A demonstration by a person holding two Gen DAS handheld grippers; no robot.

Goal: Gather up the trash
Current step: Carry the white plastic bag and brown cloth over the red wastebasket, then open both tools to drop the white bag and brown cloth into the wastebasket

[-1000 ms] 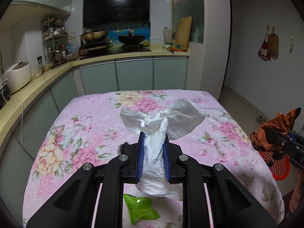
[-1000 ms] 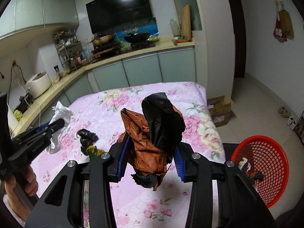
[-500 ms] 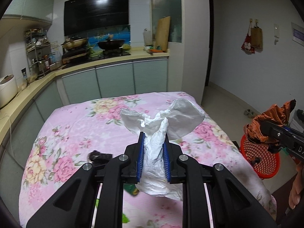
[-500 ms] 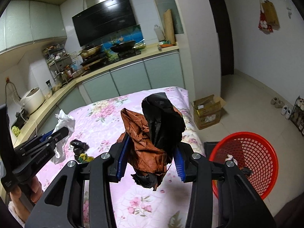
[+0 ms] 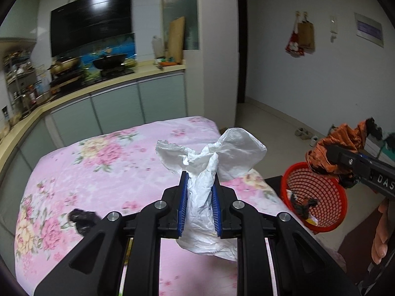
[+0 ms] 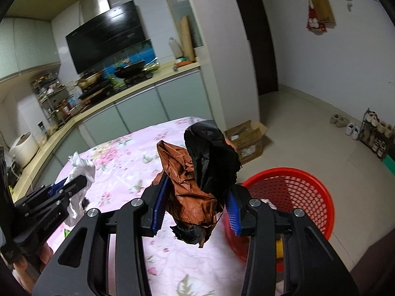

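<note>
My left gripper (image 5: 199, 206) is shut on a crumpled white plastic bag (image 5: 209, 167), held above the table with the pink floral cloth (image 5: 103, 162). My right gripper (image 6: 196, 207) is shut on a crumpled brown and black wrapper (image 6: 197, 172), held just left of the red mesh basket (image 6: 296, 192) on the floor. In the left wrist view the wrapper (image 5: 330, 153) hangs above the basket (image 5: 318, 197), which holds some scraps. A black scrap (image 5: 82, 219) lies on the cloth at the left. The left gripper with the bag shows in the right wrist view (image 6: 74, 185).
A kitchen counter (image 5: 98, 86) with a stove and pans runs behind the table. A cardboard box (image 6: 246, 140) stands on the floor past the table's corner. Shoes and a shoe rack (image 6: 370, 133) stand by the right wall.
Both grippers have swung to the right, off the table's middle toward the red basket, each still holding its trash. The basket now looks larger and nearer in both views.
</note>
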